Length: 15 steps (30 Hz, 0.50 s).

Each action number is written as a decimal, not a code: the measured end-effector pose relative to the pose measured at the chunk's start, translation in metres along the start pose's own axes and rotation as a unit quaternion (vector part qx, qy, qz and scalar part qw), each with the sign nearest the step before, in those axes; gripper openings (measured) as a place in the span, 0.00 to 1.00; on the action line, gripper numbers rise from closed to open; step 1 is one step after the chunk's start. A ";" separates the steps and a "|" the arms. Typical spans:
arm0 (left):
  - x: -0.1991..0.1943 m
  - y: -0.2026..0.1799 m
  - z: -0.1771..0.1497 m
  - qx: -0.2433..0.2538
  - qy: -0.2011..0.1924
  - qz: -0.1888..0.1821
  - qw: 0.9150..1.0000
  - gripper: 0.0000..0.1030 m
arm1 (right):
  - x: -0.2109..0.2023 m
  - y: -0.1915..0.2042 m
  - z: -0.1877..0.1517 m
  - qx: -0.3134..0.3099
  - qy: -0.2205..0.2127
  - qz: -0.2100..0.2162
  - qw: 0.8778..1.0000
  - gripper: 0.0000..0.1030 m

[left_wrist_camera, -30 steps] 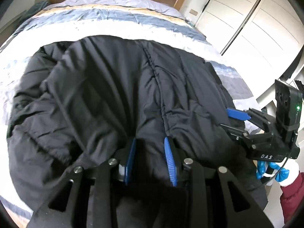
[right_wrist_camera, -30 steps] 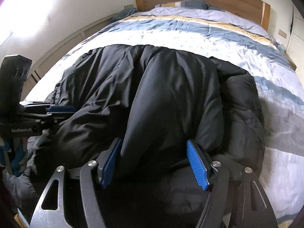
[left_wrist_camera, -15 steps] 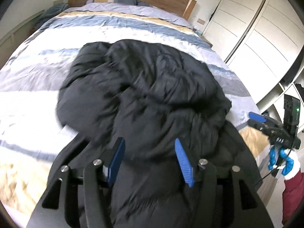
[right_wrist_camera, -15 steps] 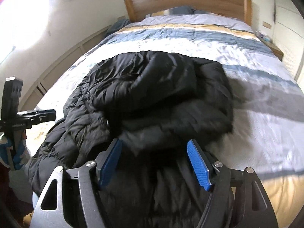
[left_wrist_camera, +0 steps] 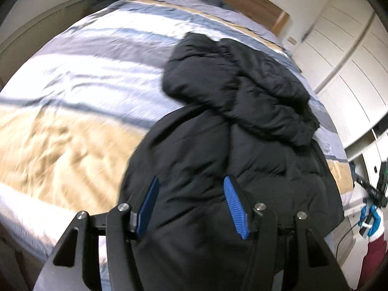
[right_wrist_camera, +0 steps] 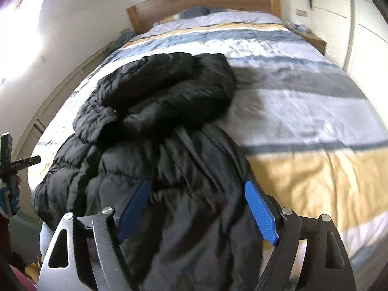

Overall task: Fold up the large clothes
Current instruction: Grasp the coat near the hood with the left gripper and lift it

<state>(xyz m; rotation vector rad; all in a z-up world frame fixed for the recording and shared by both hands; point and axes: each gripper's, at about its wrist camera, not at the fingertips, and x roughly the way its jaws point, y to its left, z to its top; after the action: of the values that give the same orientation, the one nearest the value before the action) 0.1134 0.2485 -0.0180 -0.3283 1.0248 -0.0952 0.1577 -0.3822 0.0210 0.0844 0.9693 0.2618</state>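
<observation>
A large black puffy jacket (left_wrist_camera: pixel 237 131) lies on the bed, its far part bunched into a thick roll; it also shows in the right wrist view (right_wrist_camera: pixel 160 131). My left gripper (left_wrist_camera: pixel 191 206) is open above the jacket's near end, blue pads apart, with nothing between them. My right gripper (right_wrist_camera: pixel 197 211) is open wide above the same near end, empty. Each gripper shows small at the edge of the other's view: the right one in the left wrist view (left_wrist_camera: pixel 371 189) and the left one in the right wrist view (right_wrist_camera: pixel 14 165).
The bed (right_wrist_camera: pixel 303 111) has a striped blue, white, grey and yellow cover and a wooden headboard (right_wrist_camera: pixel 201 2). White wardrobe doors (left_wrist_camera: pixel 351 55) stand on the right side. A wall (right_wrist_camera: pixel 68 24) runs along the left side.
Both grippers have let go of the jacket and pulled back toward the foot of the bed. The jacket's far part now lies bunched and folded back on itself.
</observation>
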 end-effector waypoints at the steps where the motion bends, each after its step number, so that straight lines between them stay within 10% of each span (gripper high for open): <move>1: -0.002 0.008 -0.005 -0.009 0.000 0.003 1.000 0.52 | -0.004 -0.006 -0.007 0.008 0.001 -0.003 1.000 0.80; 15: 0.006 0.084 -0.058 -0.133 0.014 -0.057 0.989 0.52 | -0.003 -0.057 -0.076 0.088 0.039 -0.002 0.995 0.90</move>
<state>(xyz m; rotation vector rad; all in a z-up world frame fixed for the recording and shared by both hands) 0.0608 0.3135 -0.0763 -0.6309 1.0483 -0.0670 0.1042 -0.4417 -0.0303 0.2338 1.0689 0.1765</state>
